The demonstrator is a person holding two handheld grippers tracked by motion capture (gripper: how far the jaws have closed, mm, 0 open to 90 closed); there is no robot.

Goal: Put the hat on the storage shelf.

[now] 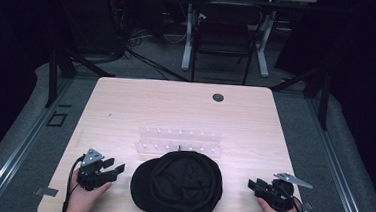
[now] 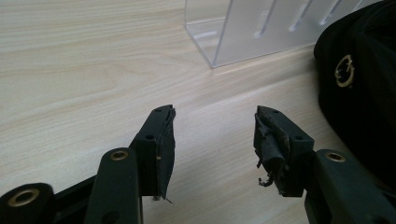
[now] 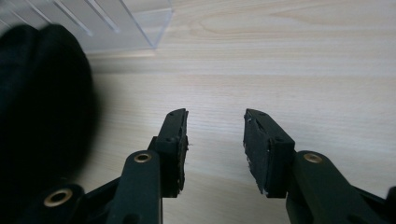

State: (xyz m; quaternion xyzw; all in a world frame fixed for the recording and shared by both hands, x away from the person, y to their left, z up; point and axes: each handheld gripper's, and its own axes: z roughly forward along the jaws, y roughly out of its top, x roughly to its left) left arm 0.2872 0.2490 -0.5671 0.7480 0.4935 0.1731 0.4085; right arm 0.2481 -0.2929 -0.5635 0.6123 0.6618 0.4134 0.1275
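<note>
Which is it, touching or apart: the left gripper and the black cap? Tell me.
Apart. The high view shows bare table between the left gripper and the black cap.

Table: light wood table (image 1: 126, 106), round dark grommet (image 1: 218, 97) near far edge.
On it: black cap (image 1: 178, 185), clear slotted rack (image 1: 179, 140) just behind.

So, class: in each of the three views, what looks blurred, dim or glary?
High view: surroundings are dark and the clear rack is washed out. Left gripper view: the cap shows a crisp gold logo. Right gripper view: the cap is a soft, featureless black mass.
</note>
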